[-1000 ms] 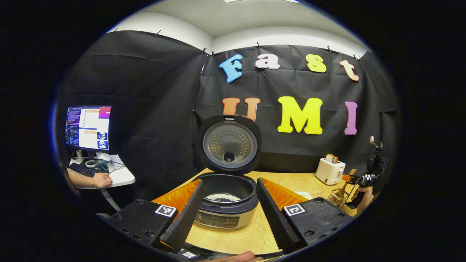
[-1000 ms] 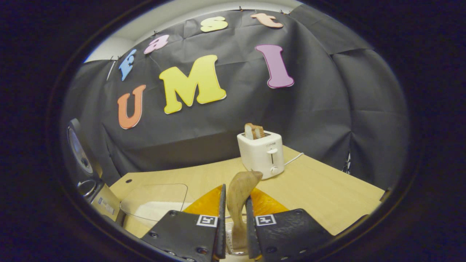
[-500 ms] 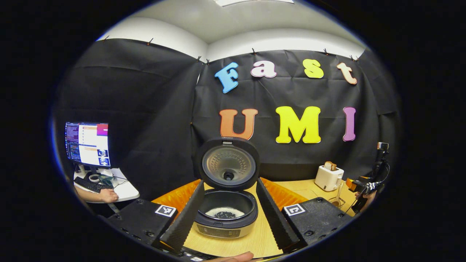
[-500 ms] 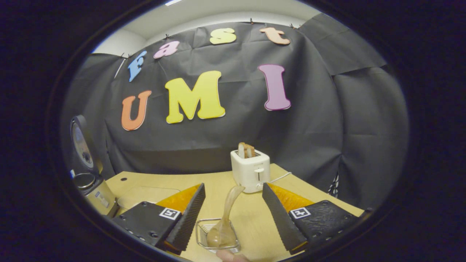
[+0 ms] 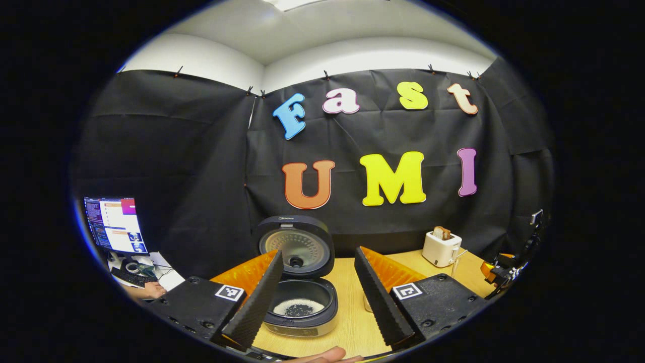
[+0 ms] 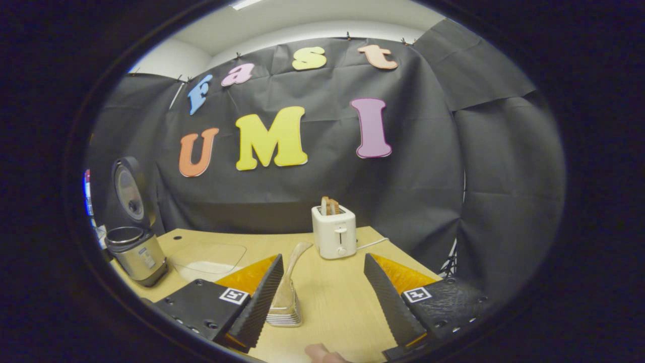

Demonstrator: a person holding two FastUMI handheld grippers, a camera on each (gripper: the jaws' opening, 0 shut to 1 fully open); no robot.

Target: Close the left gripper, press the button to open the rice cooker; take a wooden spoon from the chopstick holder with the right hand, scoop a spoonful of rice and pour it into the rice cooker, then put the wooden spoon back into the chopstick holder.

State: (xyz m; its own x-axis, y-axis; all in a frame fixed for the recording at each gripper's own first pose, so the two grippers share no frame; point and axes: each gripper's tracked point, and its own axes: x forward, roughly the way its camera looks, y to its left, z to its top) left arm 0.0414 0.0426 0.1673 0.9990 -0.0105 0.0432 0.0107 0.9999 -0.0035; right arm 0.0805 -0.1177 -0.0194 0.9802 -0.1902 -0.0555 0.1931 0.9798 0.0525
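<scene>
The rice cooker (image 5: 301,307) stands open on the wooden table, its lid (image 5: 295,247) upright and white rice (image 5: 298,306) lying in the dark pot. My left gripper (image 5: 318,252) is open, held back from the cooker, which lies between the fingers' lines. The wooden spoon (image 6: 291,269) stands handle-up in the wire chopstick holder (image 6: 284,312). My right gripper (image 6: 323,257) is open with nothing between its fingers; the spoon and holder sit just inside its left finger. The cooker (image 6: 135,249) is at the far left of the right gripper view.
A white toaster (image 6: 333,232) with toast stands at the back of the table (image 6: 332,302). A clear shallow tray (image 6: 207,258) holding rice lies between the cooker and the holder. A monitor (image 5: 115,224) and a person's hand (image 5: 147,290) are off to the left.
My right gripper opened, let go of the wooden spoon in the chopstick holder and drew back. My left gripper drew back from the open rice cooker.
</scene>
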